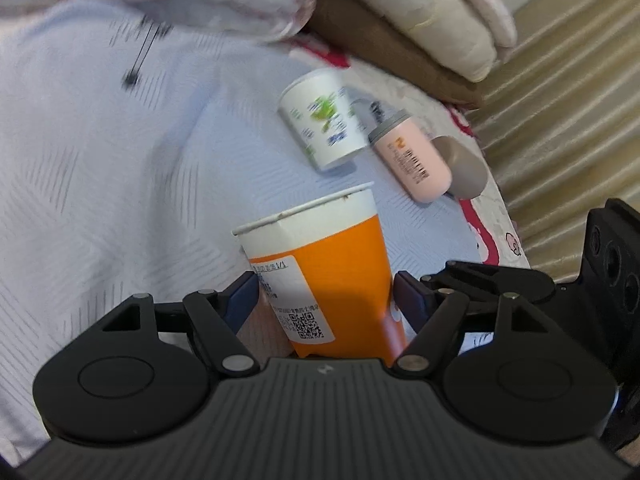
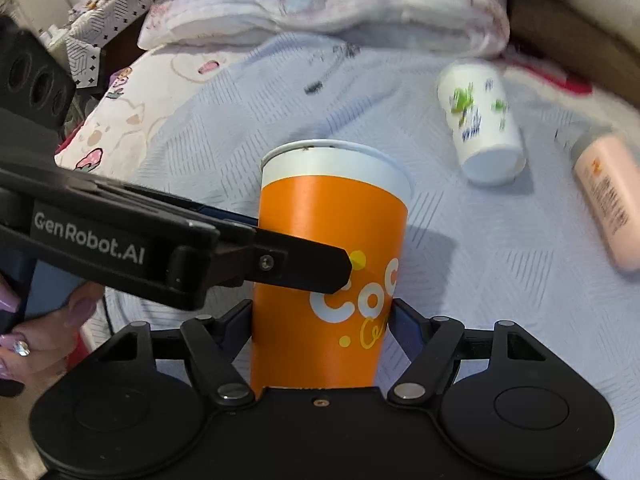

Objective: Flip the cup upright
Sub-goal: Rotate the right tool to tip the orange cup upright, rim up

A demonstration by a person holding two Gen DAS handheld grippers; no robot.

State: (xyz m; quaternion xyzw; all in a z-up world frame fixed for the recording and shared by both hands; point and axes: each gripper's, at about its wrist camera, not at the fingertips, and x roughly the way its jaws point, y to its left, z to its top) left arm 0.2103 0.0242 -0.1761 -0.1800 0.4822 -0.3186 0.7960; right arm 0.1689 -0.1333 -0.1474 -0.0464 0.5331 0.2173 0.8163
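Note:
An orange paper cup (image 1: pixel 340 264) with a white rim band stands mouth up over the pale bedspread; it also shows in the right wrist view (image 2: pixel 332 248). My left gripper (image 1: pixel 324 300) is shut on its lower body, a blue pad against each side. My right gripper (image 2: pixel 322 320) is shut on the same cup near its base. The left gripper's black finger (image 2: pixel 280 264) crosses the cup's front in the right wrist view. The cup's base is hidden behind the gripper bodies.
A white cup with green print (image 1: pixel 320 120) (image 2: pixel 480 128) lies on its side on the bedspread (image 1: pixel 120 160). A pink bottle (image 1: pixel 412 160) (image 2: pixel 608 204) lies beside it. Folded quilts and pillows (image 2: pixel 320 4) are stacked behind. The bed edge (image 1: pixel 492 208) is at right.

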